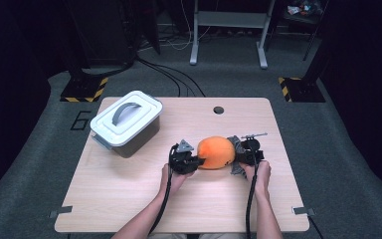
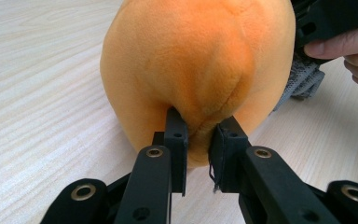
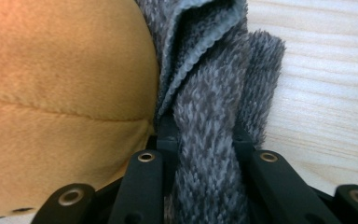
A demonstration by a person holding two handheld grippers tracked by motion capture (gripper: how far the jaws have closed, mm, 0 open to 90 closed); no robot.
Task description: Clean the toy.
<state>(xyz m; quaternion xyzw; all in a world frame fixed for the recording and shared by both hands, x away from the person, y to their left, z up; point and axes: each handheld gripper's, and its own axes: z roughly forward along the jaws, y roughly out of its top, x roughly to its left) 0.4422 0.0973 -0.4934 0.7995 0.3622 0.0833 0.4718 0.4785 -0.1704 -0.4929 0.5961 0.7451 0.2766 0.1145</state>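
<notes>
The round orange plush toy (image 1: 216,153) lies near the middle of the light wooden table (image 1: 129,199), and both grippers hold it from opposite ends. The left gripper (image 2: 198,140) has its jaws narrow, pinching a small fold of the soft orange fabric at the seam. The right gripper (image 3: 204,135) has its jaws closed on the toy's fuzzy grey part (image 3: 214,116), a thick, fleecy piece that stands out from the orange body.

I judge that the step in hand is the two-handed grasp, just before the toy is lifted from the table. A white plastic box with a grey handle on its closed lid (image 1: 126,119) stands well apart, toward the far left corner. If the toy goes there, the lid must come off first, so one gripper has to be freed.

The plush is smooth and short-haired and gives way easily under the pads. The grey part is longer-haired and looks mottled.
</notes>
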